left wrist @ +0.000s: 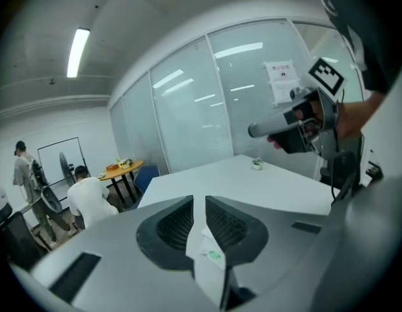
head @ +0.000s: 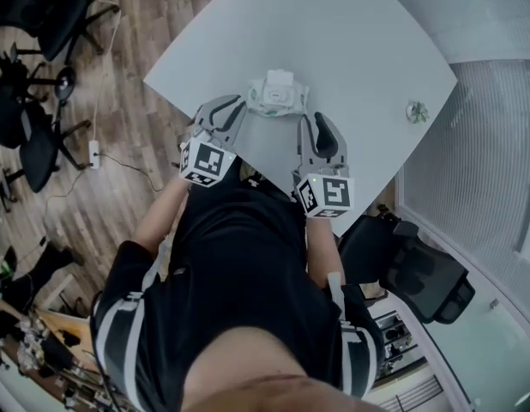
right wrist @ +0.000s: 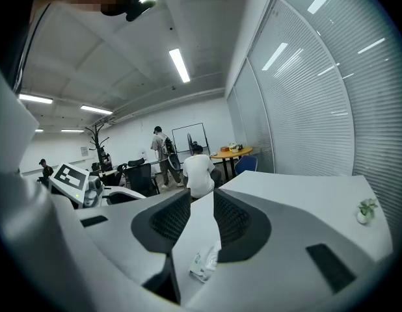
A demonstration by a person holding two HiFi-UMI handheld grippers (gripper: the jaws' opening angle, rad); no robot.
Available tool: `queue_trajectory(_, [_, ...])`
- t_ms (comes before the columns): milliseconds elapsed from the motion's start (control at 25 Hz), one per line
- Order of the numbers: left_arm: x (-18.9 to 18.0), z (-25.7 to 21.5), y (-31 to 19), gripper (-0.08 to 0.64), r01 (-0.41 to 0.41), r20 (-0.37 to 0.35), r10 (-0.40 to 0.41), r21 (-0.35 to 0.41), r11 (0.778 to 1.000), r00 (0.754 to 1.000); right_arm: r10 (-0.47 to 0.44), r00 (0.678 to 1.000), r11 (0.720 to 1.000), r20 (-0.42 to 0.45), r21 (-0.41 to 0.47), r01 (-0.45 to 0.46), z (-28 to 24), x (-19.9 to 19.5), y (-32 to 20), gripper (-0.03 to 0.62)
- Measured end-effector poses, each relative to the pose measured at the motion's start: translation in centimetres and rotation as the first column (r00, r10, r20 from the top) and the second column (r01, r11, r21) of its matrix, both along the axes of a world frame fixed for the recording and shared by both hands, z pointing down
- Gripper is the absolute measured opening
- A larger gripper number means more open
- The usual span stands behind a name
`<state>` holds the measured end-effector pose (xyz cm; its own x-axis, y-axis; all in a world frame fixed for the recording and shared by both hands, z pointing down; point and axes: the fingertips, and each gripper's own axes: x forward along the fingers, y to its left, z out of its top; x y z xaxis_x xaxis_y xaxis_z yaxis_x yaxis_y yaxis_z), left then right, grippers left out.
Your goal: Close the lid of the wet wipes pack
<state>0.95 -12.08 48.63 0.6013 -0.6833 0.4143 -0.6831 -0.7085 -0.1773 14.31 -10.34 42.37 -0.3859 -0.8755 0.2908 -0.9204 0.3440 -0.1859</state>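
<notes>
The wet wipes pack lies on the white table, just beyond both grippers; whether its white lid is up I cannot tell. My left gripper hovers at the pack's left, its jaws only a narrow slit apart with nothing in them. Through that slit in the left gripper view the pack shows low on the tabletop. My right gripper is open at the pack's right, holding nothing. In the right gripper view the pack lies below the jaws, apart from them.
A small potted plant stands near the table's right edge. A black office chair is at the person's right, and more chairs stand on the wood floor at left. People stand and sit by a round table far off.
</notes>
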Motion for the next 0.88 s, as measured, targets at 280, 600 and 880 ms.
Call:
queue_trajectory(280, [1.9,10.2,-4.3,0.13,-0.225,0.222,0.258,-0.163,0.961,0.94,0.018,0.999,0.998,-0.031,-0.064,-0.02,3.1,0.1,-5.5,0.129])
queue_trajectory(600, [3.7,20.5,-5.4,0.132,-0.373,0.342,0.486,-0.345,0.861,0.804,-0.011,0.997,0.991,-0.071,-0.136,0.002,6.6,-0.4,-9.1,0.129])
queue_trajectory(880, [4.4,26.5,-5.6,0.138,-0.408,0.349,0.6,-0.487,0.772,0.72,-0.179,0.97,0.962,-0.165,-0.237,0.138,10.5,-1.7,-11.9,0.118])
